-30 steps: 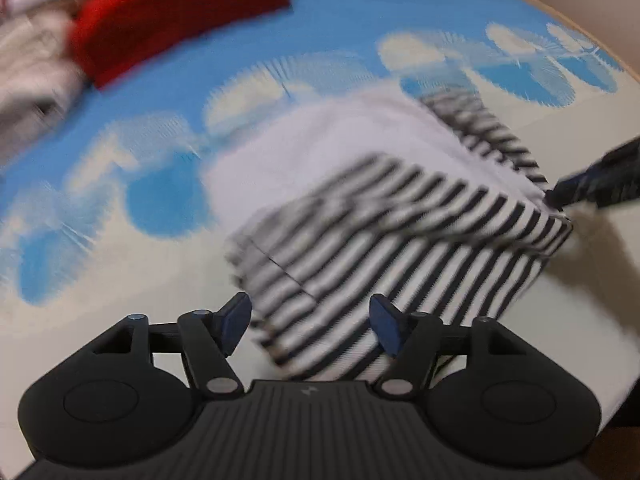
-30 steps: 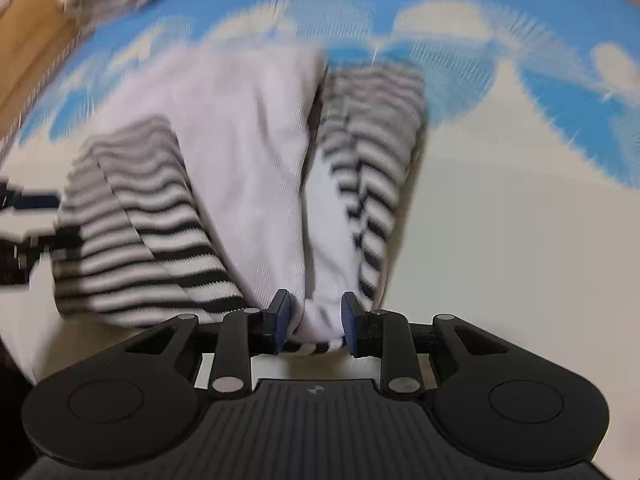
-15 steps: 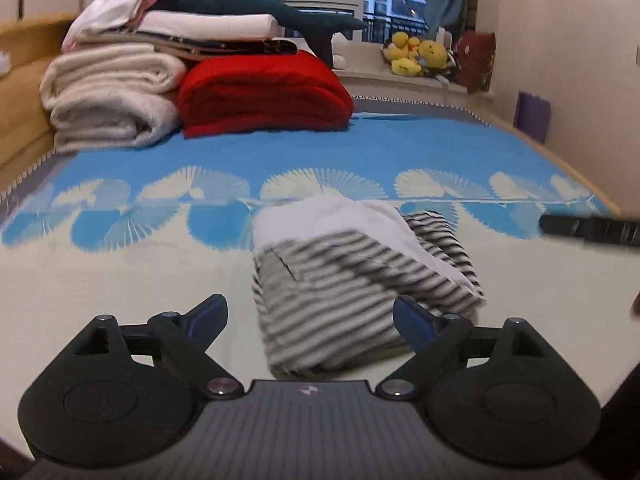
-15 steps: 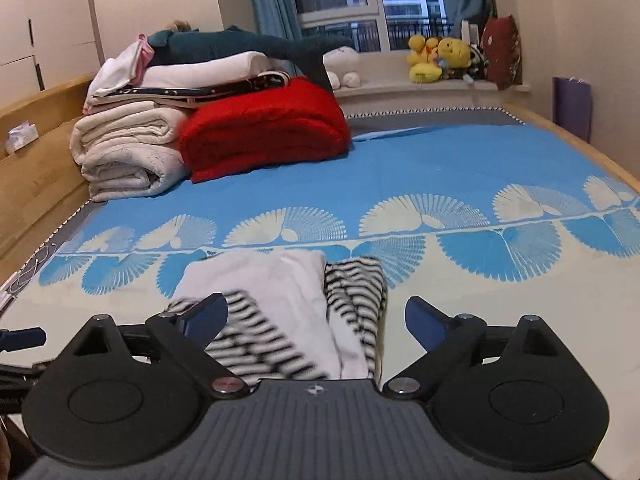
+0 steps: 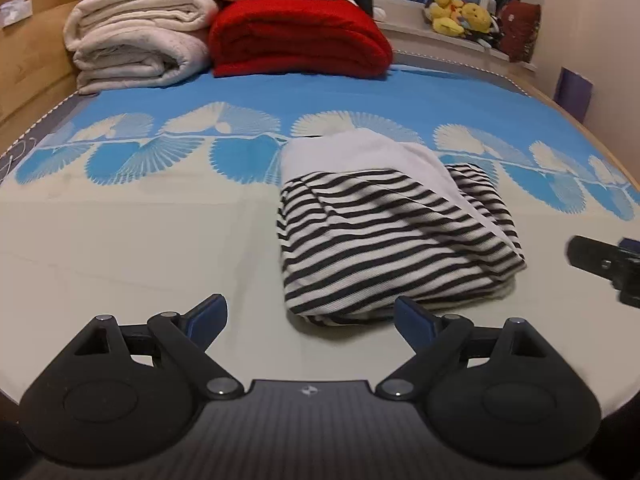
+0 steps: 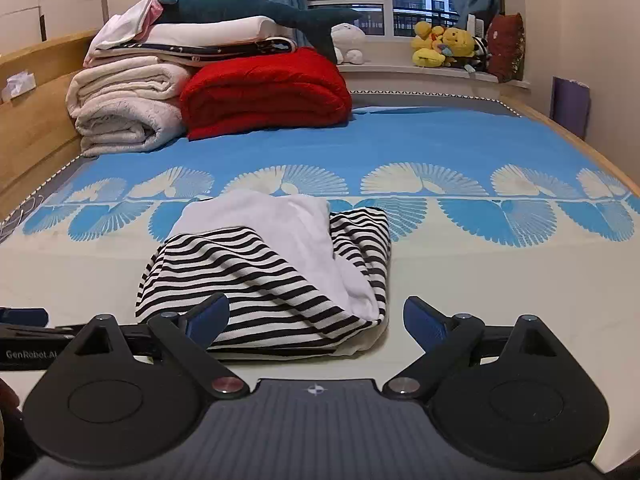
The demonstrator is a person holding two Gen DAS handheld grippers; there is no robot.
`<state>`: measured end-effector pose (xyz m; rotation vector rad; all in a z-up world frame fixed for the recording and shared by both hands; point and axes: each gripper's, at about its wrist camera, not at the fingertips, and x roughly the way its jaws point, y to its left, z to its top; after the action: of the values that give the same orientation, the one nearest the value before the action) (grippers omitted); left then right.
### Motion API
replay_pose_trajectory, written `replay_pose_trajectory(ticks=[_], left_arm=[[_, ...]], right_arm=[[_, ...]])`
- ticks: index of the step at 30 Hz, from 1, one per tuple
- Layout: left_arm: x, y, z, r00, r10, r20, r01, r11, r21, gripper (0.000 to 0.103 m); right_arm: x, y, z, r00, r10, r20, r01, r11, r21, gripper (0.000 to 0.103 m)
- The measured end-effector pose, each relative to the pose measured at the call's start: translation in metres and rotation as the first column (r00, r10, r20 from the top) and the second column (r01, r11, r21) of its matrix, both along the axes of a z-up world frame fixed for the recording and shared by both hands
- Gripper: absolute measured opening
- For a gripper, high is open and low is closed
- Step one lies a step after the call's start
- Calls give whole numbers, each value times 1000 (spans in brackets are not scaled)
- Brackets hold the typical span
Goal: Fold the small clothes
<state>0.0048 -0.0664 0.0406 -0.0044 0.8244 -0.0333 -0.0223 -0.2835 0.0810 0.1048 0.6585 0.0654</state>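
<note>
A small garment (image 5: pixel 384 240), black-and-white striped with a plain white panel, lies folded into a compact bundle on the bed; it also shows in the right wrist view (image 6: pixel 272 276). My left gripper (image 5: pixel 310 318) is open and empty, held just in front of the bundle's near edge. My right gripper (image 6: pixel 316 316) is open and empty, also just before the bundle's near edge. The right gripper's tip shows at the right edge of the left wrist view (image 5: pixel 604 260). The left gripper shows at the left edge of the right wrist view (image 6: pixel 24 328).
The bed sheet (image 6: pixel 460 144) is blue with white fan shapes and cream near me. Folded white blankets (image 6: pixel 120 108) and a red blanket (image 6: pixel 264 92) are stacked at the back left. Plush toys (image 6: pixel 444 46) sit on the windowsill. A wooden bed frame (image 6: pixel 32 92) runs along the left.
My right gripper let go of the garment and opened. Both grippers pulled back from the bundle and levelled out. The garment now lies still, folded.
</note>
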Motion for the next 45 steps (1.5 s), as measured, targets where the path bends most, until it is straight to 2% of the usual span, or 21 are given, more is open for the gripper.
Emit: replay_pose_trajectory(ticks=[8, 14, 45], left_arm=[[6, -5, -7, 1000, -9, -15, 9, 1000, 10, 93], [8, -10, -11, 999, -13, -31, 13, 1000, -2, 93], [11, -11, -13, 999, -16, -39, 16, 1000, -19, 93]], right_arm=[[2, 16, -10, 998, 60, -25, -62, 996, -61, 95], [10, 12, -14, 998, 35, -61, -36, 999, -10, 95], [9, 15, -14, 995, 77, -64, -79, 996, -34, 95]])
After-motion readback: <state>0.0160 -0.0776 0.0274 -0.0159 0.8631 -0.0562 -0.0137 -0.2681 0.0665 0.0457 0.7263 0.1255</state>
